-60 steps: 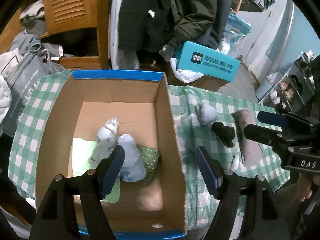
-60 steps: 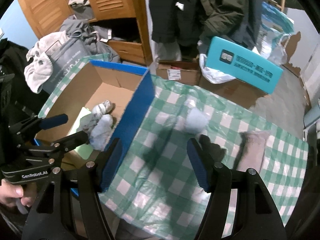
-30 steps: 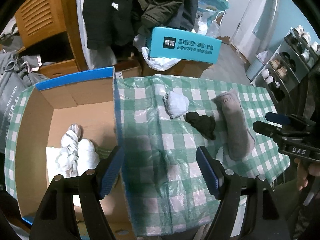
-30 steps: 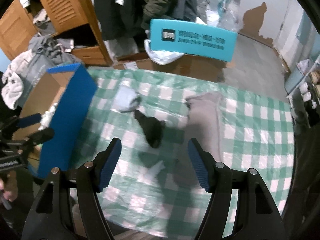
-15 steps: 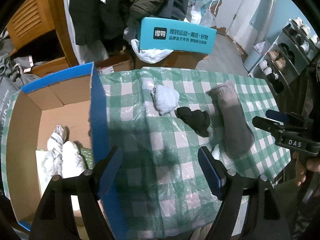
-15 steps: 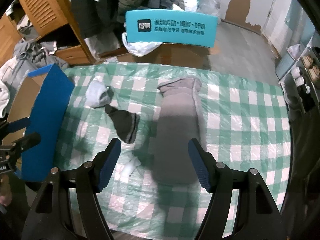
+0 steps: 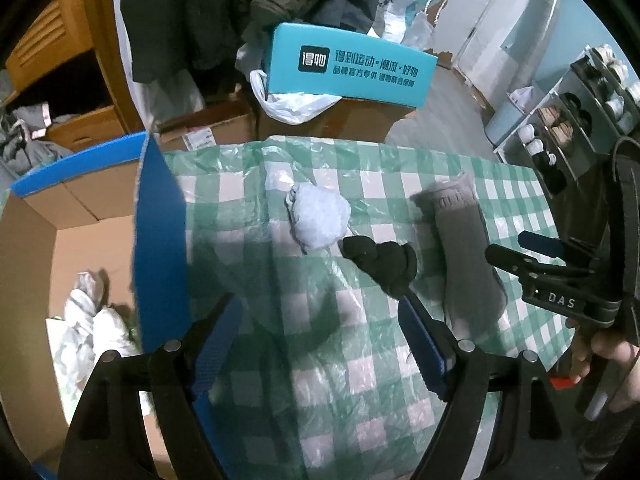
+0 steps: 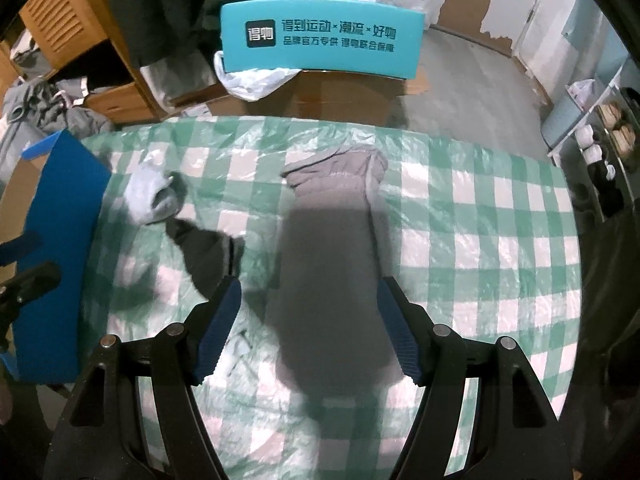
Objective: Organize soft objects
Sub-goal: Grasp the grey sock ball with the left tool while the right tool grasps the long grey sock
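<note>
Right wrist view shows the biggest change: over the last two seconds the right tool (image 8: 308, 320) has swung away from the cardboard box (image 8: 60, 184) and now hangs over the long grey sock (image 8: 336, 248), its blue-padded jaws spread wide to either side of the sock's near end and holding nothing. The left tool (image 7: 320, 340) has likewise shifted off the box interior onto the table (image 7: 248, 400), jaws apart and empty, with the black sock (image 7: 382, 262) just ahead of its right pad. That suggests the earlier deposit is finished and a fresh pick is starting, most likely the grey sock. Three soft items remain on the table: the grey sock lying flat and stretched out, ribbed at its cuff; the black sock crumpled into a lumpy wedge; and a pale blue sock (image 7: 318, 216) rolled into a loose ball that touches the black one. The table wears a glossy, wrinkled green-and-white checked plastic cloth. Inside the box, brown corrugated card with blue outer faces, sit knotted white socks (image 7: 90, 320), so the sorting looks partly done.
</note>
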The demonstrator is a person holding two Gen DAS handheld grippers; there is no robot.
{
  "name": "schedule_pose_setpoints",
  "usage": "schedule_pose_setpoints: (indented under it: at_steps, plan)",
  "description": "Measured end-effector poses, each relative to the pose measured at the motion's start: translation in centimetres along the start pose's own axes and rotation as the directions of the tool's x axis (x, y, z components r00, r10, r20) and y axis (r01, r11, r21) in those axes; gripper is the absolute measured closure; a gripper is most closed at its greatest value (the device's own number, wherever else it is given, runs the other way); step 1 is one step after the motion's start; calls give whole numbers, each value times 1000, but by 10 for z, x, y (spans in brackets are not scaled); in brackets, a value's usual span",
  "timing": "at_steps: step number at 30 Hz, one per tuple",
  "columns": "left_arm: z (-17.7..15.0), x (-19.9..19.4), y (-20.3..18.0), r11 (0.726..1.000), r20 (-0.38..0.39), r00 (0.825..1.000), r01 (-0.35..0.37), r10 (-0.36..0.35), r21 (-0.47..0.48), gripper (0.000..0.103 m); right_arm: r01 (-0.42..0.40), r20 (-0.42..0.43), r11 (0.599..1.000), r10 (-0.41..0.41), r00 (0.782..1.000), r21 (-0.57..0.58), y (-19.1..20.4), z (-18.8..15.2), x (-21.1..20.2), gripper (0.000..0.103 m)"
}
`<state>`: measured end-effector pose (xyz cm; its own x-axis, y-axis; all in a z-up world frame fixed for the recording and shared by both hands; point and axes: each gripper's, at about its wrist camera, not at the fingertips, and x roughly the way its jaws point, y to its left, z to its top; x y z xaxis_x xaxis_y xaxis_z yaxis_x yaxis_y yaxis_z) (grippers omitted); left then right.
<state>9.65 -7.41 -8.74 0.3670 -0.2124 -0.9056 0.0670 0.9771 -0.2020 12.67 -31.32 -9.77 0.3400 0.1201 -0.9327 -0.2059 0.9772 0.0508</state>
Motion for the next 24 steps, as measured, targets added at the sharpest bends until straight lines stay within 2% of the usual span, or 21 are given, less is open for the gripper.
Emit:
schedule_pose_setpoints:
  at_steps: [14,24]
  plan:
    - [26,31,5,999,-50,998,25,-27,-35,21,12,-44,998,-9,999,56,-8,29,40,33]
    - [51,67,-2,999,-93,995,19,-23,-36,21,46,-108,997,-40,993,55,-5,30,69,32]
